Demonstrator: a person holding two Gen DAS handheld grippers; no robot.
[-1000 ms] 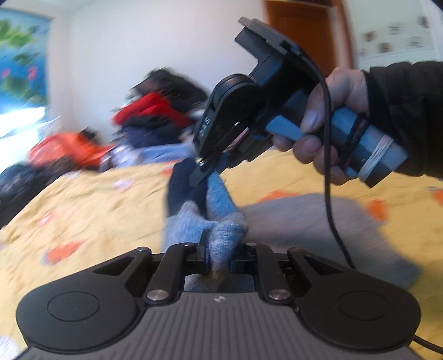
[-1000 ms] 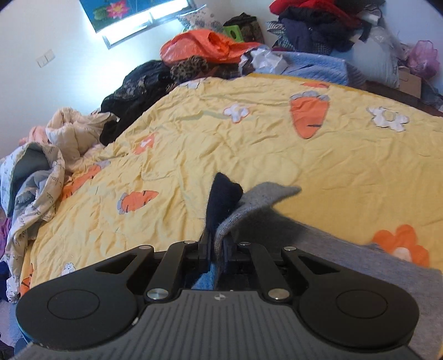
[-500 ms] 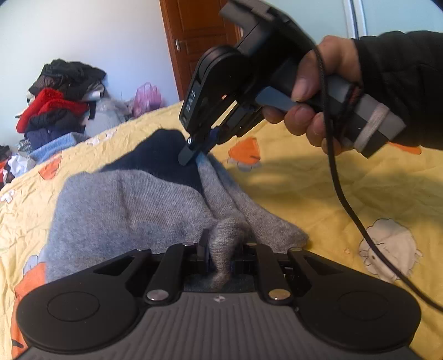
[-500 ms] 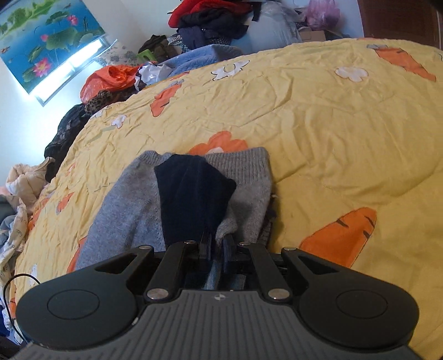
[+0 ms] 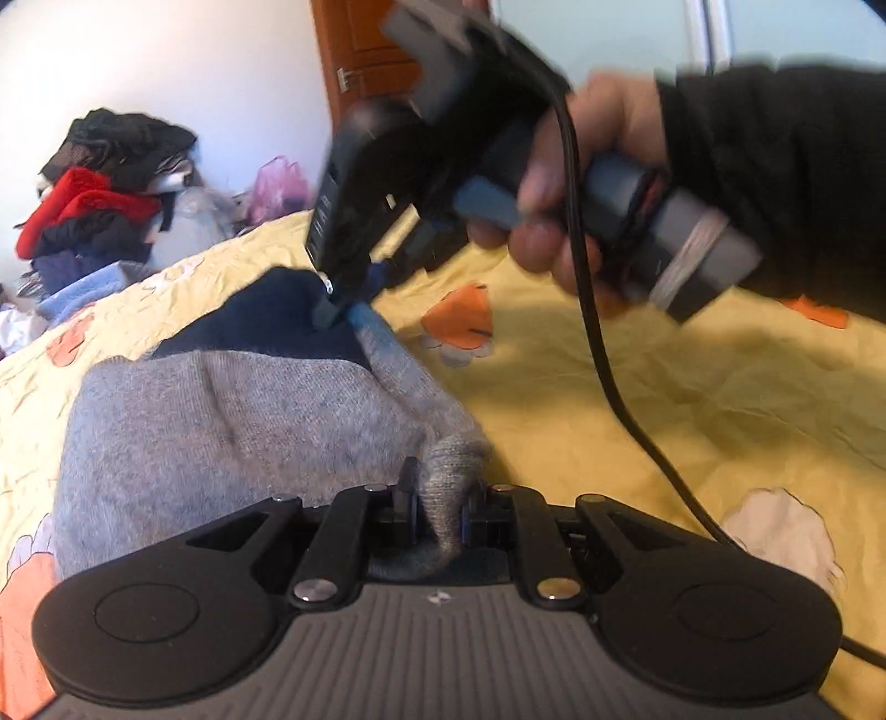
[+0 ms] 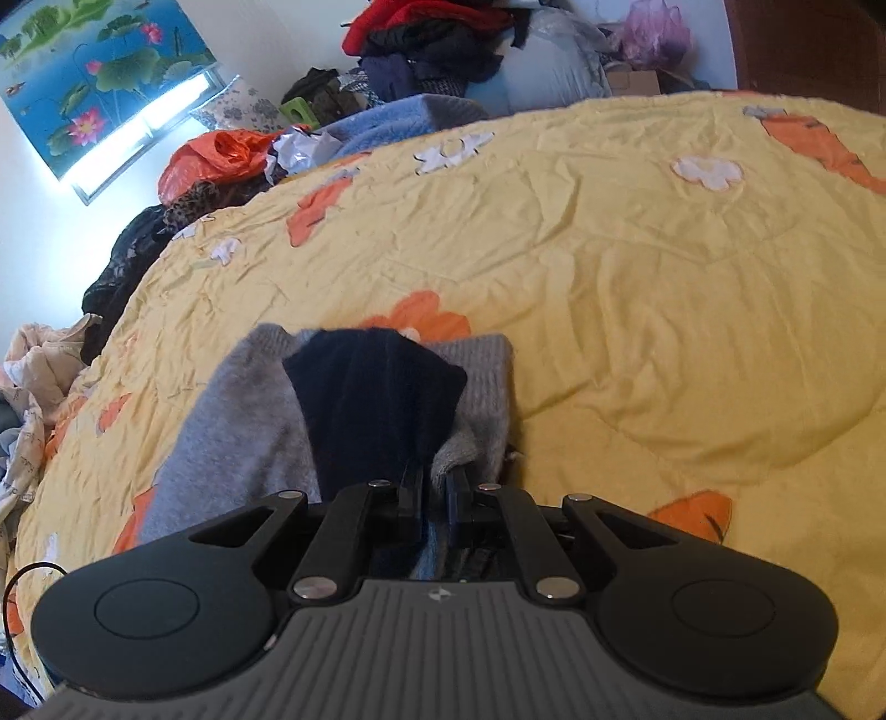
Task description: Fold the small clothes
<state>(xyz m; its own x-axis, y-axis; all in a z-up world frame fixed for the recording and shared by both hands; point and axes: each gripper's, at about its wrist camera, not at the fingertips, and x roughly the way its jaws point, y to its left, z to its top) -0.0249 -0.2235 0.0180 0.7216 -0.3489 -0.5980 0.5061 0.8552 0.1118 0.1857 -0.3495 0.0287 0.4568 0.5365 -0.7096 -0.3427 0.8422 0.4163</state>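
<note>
Here the left gripper is clamped on a bunched fold of the grey knit sweater, the wool pinched tight between its two black fingers and spilling down between them. The right gripper is likewise closed on the same garment, its jaws nearly together on a thin edge where grey knit meets the navy panel. In the left wrist view that right gripper shows from the side, tips down on the far corner of the sweater, held by a person's hand in a black sleeve, with a black cable trailing from it across the bed.

The sweater lies mostly flat on the yellow quilt, which is printed with orange carrots and white flowers. Beyond the quilt's far edge sits a heap of clothes in red, black and blue, an orange plastic bag, and a lotus picture on the wall. A brown wooden door stands behind in the left wrist view.
</note>
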